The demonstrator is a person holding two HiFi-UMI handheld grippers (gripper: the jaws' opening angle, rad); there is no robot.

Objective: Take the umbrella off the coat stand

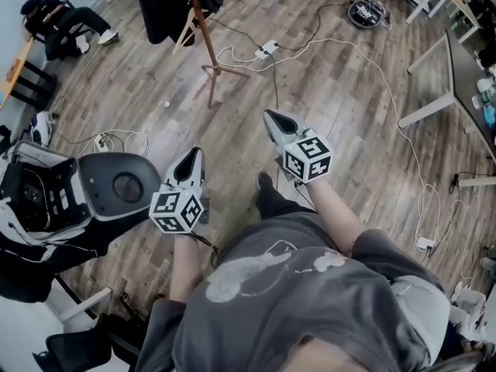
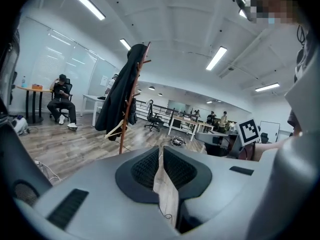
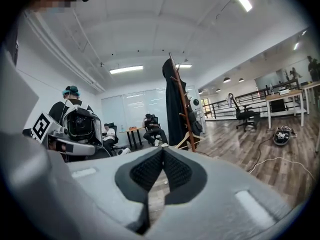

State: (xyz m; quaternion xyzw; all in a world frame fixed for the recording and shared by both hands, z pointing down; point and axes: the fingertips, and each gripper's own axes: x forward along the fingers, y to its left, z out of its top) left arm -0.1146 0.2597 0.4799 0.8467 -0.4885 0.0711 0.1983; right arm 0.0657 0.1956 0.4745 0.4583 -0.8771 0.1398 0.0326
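Wood floor (image 1: 349, 107) under coat stand (image 1: 209, 45), white cables (image 1: 402, 132), power strip (image 1: 268, 49).

Smooth matt grey plastic on the shells of the left gripper (image 1: 193, 155) and right gripper (image 1: 273, 118), with black, finely ribbed, rubbery-looking pads (image 2: 145, 166) on the inner faces. Ahead of both, reddish-brown wood with a slight sheen for the coat stand (image 1: 208, 45), draped in a dark matt cloth coat (image 1: 163, 2). Underneath, grey-brown wood-look floor (image 1: 333, 99) planks, grained and faintly glossy, with a smooth white plastic power strip (image 1: 267, 50) beyond.
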